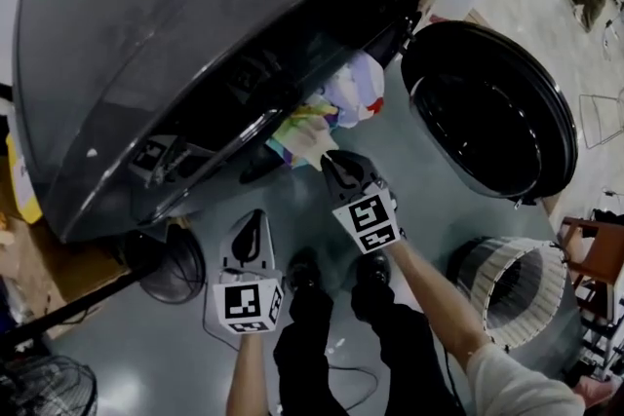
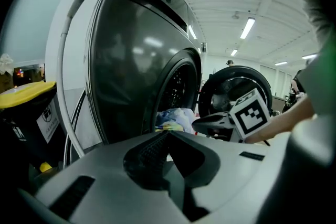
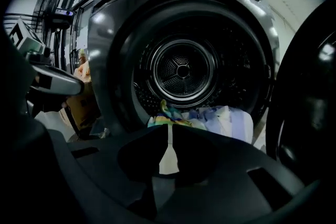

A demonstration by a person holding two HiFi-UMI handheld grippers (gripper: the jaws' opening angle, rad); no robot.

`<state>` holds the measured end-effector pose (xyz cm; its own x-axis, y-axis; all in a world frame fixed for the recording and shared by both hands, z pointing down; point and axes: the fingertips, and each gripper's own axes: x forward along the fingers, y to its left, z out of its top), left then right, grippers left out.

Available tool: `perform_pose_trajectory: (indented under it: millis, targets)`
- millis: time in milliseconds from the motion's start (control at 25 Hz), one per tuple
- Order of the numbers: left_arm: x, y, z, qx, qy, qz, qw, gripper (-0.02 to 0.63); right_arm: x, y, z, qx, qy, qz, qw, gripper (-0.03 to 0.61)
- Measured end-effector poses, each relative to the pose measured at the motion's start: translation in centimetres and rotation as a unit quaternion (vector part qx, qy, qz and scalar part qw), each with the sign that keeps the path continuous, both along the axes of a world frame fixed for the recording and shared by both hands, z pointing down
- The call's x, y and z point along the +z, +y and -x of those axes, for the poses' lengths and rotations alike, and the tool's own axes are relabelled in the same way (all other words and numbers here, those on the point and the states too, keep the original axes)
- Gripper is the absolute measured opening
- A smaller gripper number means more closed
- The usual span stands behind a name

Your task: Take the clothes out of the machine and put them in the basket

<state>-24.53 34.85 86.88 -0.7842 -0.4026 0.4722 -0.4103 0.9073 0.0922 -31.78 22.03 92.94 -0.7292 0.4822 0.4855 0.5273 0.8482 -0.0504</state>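
You're working in what looks like a lab or test hall. The front-loading washing machine [image 1: 195, 34] stands free on a glossy grey poured floor [image 1: 429, 209], under a high white ceiling with rows of strip lights [image 2: 248, 28]. Around it you have a floor fan [image 1: 161, 266], a cardboard box [image 1: 49, 268] and a yellow-lidded bin [image 2: 26, 97].

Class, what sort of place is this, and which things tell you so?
Probably a workshop or test hall set up for laundry: a front-loading machine stands on a glossy open floor beside a fan, under long ceiling strip lights.
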Motion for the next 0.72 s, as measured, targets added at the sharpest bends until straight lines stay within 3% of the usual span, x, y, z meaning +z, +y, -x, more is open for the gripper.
perform_pose_trajectory:
  millis: [40,200,480,720]
  targets:
    - [0.4,0.1,0.0,0.002,0.001,0.001,1.0,0.018,0.5,0.4,0.8,-0.006,0.002,0.005,1.0,0.042]
    - [1.8,0.1,0.2,0.011,0.001,0.007,0.9999,0.018,2.5,2.6,3.9,-0.041,0.009,0.033,0.999,0.333]
    - [3.2,-0.1,1.7,0.025,-0.008,0.006,0.9997,0.018,6.8,4.4,9.0,-0.044,0.019,0.024,0.999,0.496]
    - [3.7,0.5,1.9,0.025,-0.014,0.007,0.9996,0.018,10.4,4.8,11.0,-0.026,0.058,0.036,0.997,0.548]
